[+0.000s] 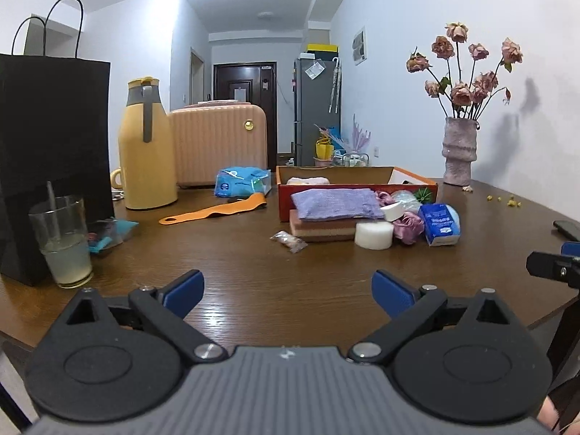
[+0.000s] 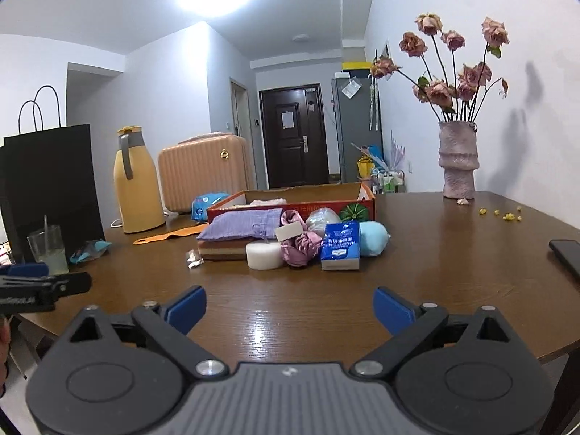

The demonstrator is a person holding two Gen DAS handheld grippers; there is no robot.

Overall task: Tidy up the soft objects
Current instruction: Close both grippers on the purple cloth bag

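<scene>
Both grippers hang low over the near edge of a glossy dark wooden table [image 1: 253, 275], jaws spread wide with nothing between the blue pads: the left gripper [image 1: 288, 291] and the right gripper [image 2: 290, 308] alike. The soft objects sit mid-table, well apart from either tool, heaped against the front wall of an open orange cardboard box [image 1: 286, 195]: a knitted lilac pouch [image 1: 335, 203] lying on a layered pink-and-tan sponge [image 1: 324, 230], a white foam cylinder [image 1: 374, 235], a crumpled satin-pink cloth [image 1: 411, 227] and a blue tissue packet [image 1: 440, 224]. Only the right wrist view shows the round pale-blue plush ball [image 2: 375, 238] fully, beside the packet, and the pumpkin print on the box end; the left view shows only an edge of the ball. The left wrist view gives the nearer look at the glass [image 1: 65, 244] of cloudy liquid, the matte black paper bag [image 1: 50, 152] and a crinkled snack wrapper [image 1: 289, 241]. Ribbed peach case [image 1: 219, 145], smooth yellow flask [image 1: 145, 148] and a ridged vase [image 1: 458, 156] of dried roses stand behind.
</scene>
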